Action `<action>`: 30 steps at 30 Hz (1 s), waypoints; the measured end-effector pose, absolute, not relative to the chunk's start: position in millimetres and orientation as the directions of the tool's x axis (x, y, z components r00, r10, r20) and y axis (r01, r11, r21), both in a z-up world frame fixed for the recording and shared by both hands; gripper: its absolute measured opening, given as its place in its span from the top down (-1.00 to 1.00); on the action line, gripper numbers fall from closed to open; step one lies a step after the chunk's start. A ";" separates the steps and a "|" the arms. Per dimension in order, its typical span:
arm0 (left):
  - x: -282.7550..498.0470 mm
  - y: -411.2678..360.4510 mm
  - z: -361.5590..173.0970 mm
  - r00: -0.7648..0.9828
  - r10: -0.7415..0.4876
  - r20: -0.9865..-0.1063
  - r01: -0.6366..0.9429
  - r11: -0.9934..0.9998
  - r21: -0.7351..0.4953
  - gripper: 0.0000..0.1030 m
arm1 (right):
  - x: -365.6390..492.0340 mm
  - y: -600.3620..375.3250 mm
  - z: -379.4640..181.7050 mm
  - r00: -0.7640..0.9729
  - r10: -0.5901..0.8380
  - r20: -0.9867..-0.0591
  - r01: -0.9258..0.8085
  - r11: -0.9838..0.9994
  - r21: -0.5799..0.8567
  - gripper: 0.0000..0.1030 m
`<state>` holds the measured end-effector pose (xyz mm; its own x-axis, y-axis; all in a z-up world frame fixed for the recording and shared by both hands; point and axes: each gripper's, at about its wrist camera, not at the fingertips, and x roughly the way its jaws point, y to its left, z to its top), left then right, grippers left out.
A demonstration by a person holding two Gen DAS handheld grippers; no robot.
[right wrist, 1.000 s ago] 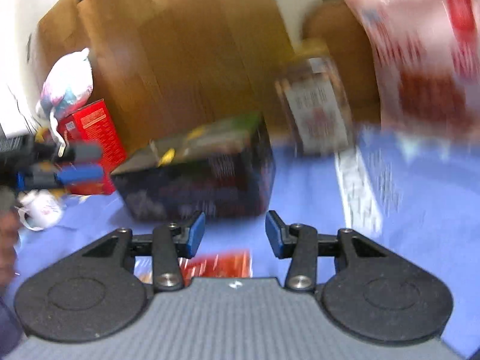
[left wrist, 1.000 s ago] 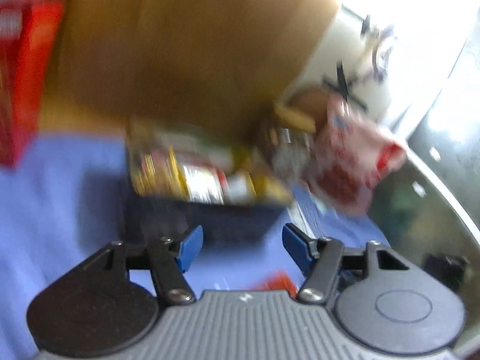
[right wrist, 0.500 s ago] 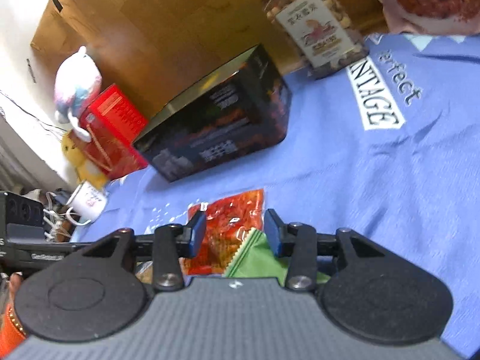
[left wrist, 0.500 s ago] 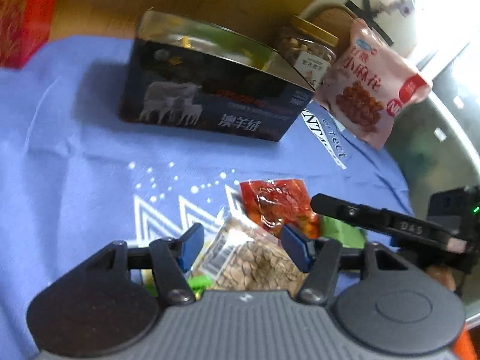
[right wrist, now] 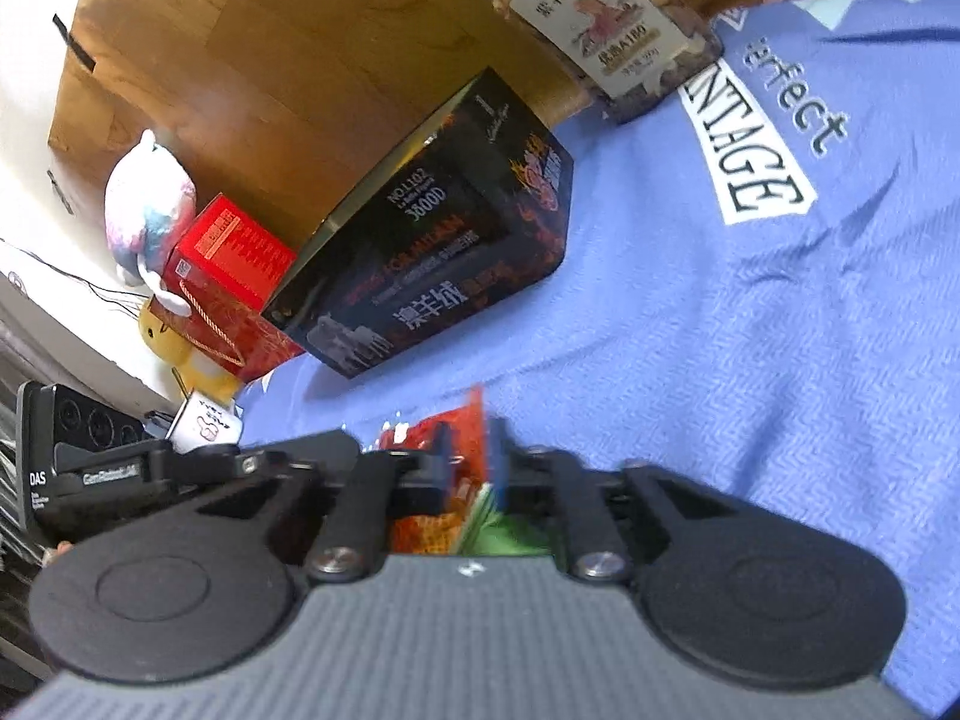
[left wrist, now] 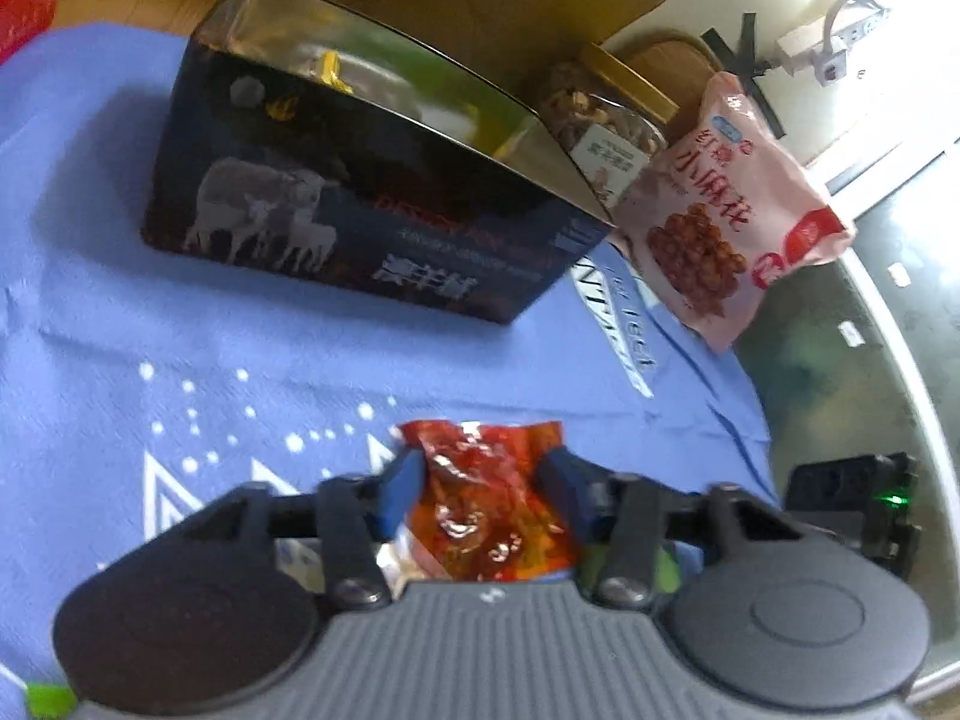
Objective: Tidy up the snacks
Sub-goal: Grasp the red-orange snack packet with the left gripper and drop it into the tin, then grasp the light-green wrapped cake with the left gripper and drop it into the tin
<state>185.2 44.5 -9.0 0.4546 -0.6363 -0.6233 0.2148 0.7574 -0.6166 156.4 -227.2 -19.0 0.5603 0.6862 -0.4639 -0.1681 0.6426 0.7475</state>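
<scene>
A red snack packet point(left wrist: 486, 504) lies on the blue cloth point(left wrist: 180, 360). My left gripper point(left wrist: 483, 489) is open, its blue fingers on either side of the packet. In the right wrist view my right gripper point(right wrist: 474, 456) has closed in; its jaws are nearly together around the red packet's edge point(right wrist: 465, 438) and a green packet point(right wrist: 498, 531) below. I cannot tell which one it pinches. The open dark box point(left wrist: 360, 204) stands behind, also in the right wrist view point(right wrist: 444, 240).
A nut jar point(left wrist: 606, 120) and a pink snack bag point(left wrist: 720, 222) stand right of the box. The jar point(right wrist: 606, 30) also shows in the right wrist view. A red gift box point(right wrist: 228, 282), plush toy point(right wrist: 147, 204) and mug point(right wrist: 204, 426) sit left. A wooden panel rises behind.
Both grippers dropped toward the snack pile. The left now straddles the red packet. The right gripper's jaws closed from open to nearly together.
</scene>
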 end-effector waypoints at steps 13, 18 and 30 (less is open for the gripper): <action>217.7 72.6 58.1 0.590 -0.667 -0.454 0.264 0.692 -0.672 0.50 | 184.2 -216.6 52.9 0.688 0.665 -0.292 -0.296 0.623 0.724 0.94; 261.5 74.9 76.2 0.650 -0.617 -0.444 0.256 0.728 -0.636 0.49 | 230.8 -194.9 60.9 0.722 0.613 -0.322 -0.320 0.707 0.630 0.94; 278.8 72.5 56.8 0.681 -0.546 -0.487 0.231 0.792 -0.565 0.13 | 232.8 -206.0 52.0 0.787 0.472 -0.397 -0.277 0.845 0.457 0.53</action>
